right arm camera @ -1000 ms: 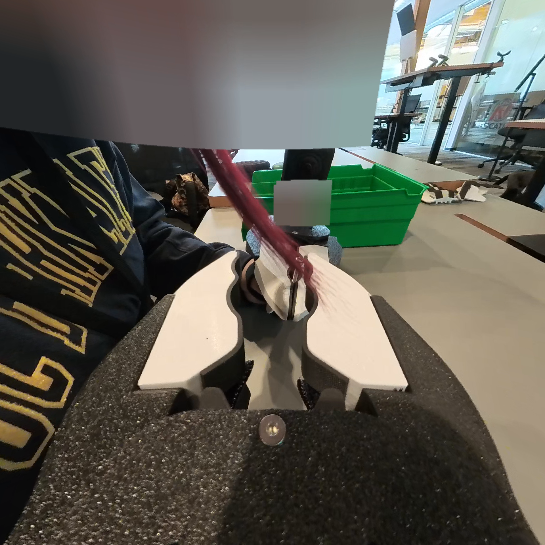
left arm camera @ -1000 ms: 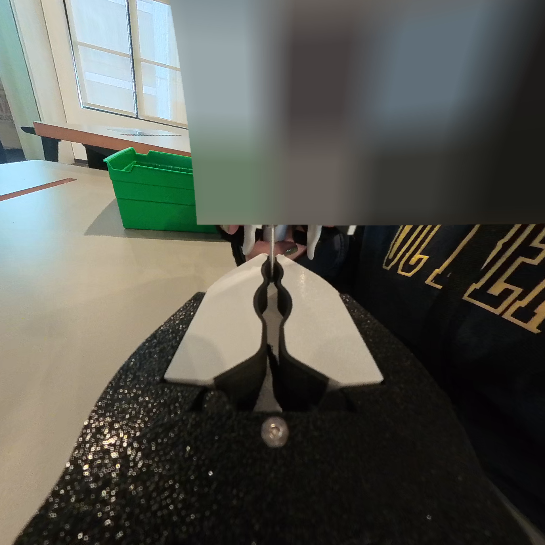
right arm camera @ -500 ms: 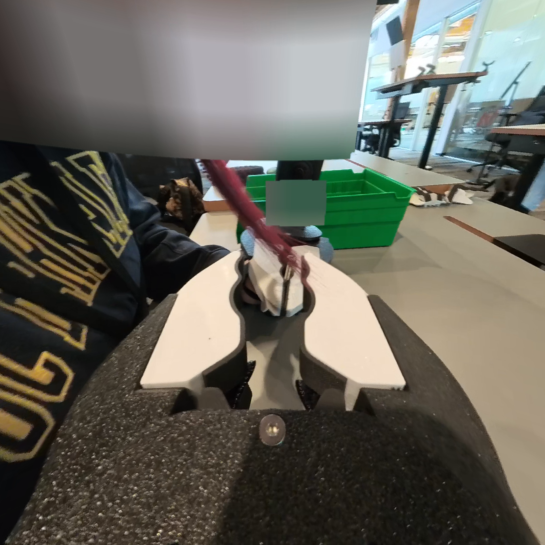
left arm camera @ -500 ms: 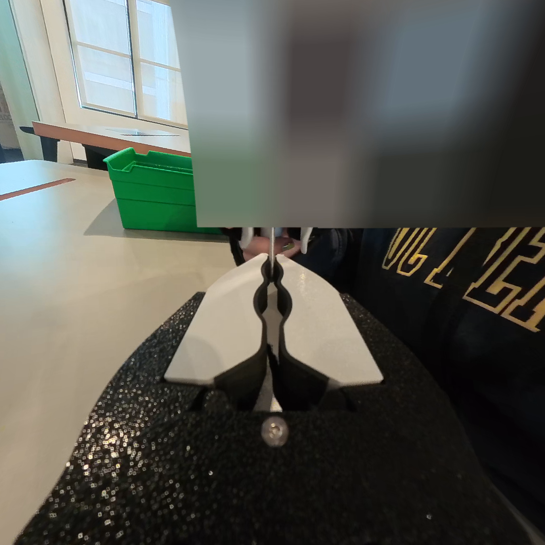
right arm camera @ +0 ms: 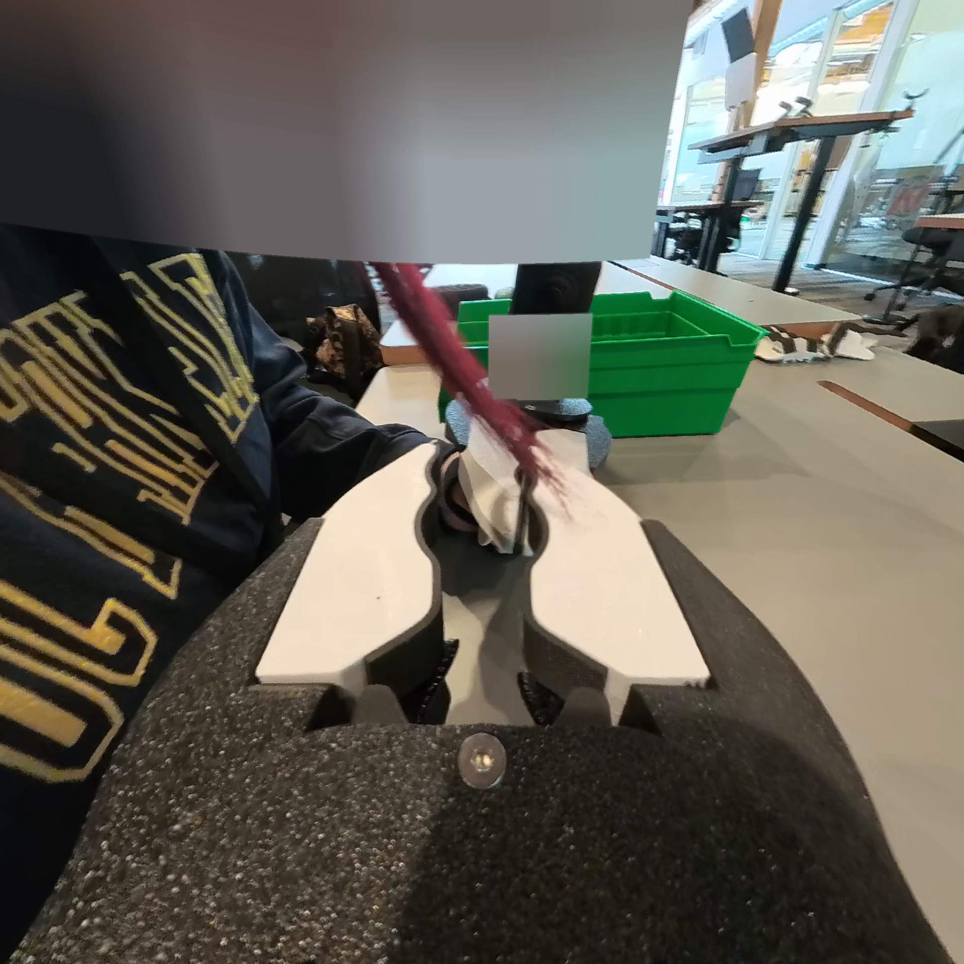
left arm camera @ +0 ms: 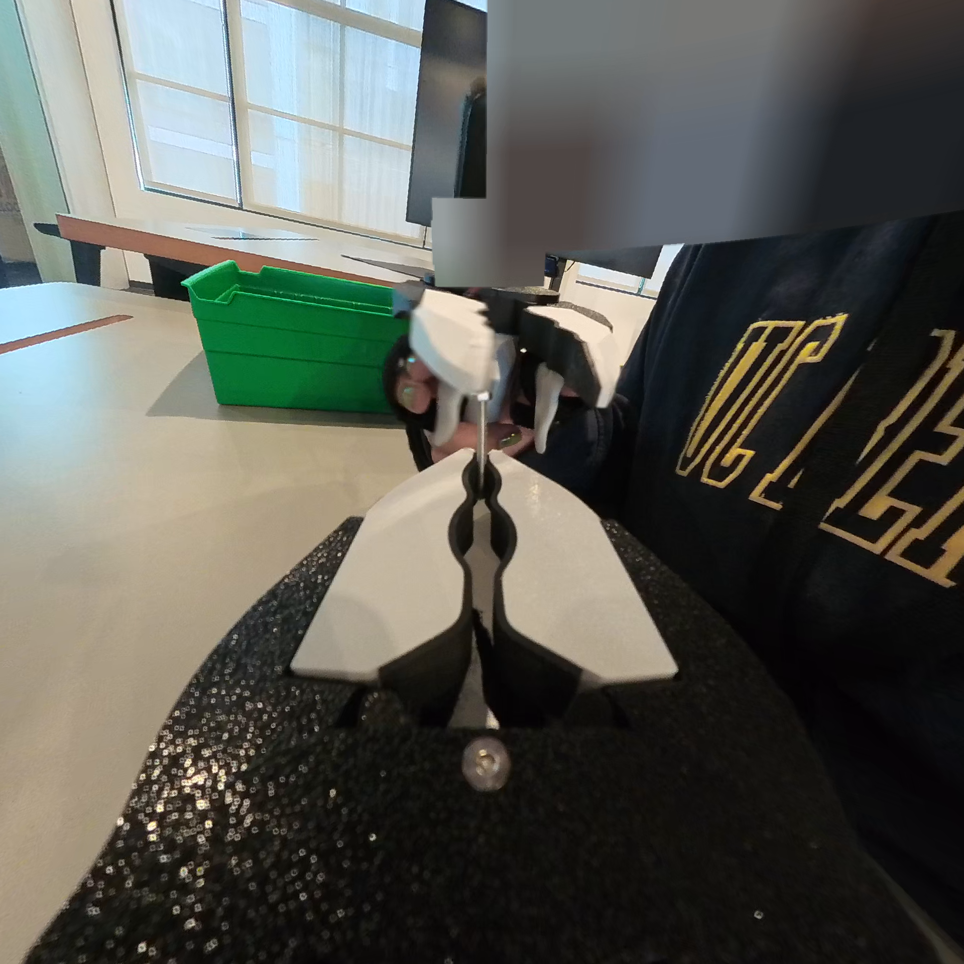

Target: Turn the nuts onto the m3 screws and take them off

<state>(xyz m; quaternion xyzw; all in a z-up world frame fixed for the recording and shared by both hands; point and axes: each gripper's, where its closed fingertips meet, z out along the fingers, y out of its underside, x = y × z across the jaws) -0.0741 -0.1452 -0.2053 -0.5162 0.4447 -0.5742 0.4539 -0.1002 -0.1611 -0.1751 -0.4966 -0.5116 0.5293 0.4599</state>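
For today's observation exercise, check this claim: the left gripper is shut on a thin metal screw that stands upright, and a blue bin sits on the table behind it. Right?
Not quite. The bin is green, not blue, as the left wrist view shows. The rest holds: the left gripper is shut on the thin metal screw, which stands upright, and the bin sits on the table behind.

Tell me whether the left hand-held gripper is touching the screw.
Touching. The left wrist view shows the left hand-held gripper shut, its fingertips clamping the thin metal screw.

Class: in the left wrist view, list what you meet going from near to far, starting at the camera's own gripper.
left gripper shut on the thin screw → right gripper → green bin → far desk → windows
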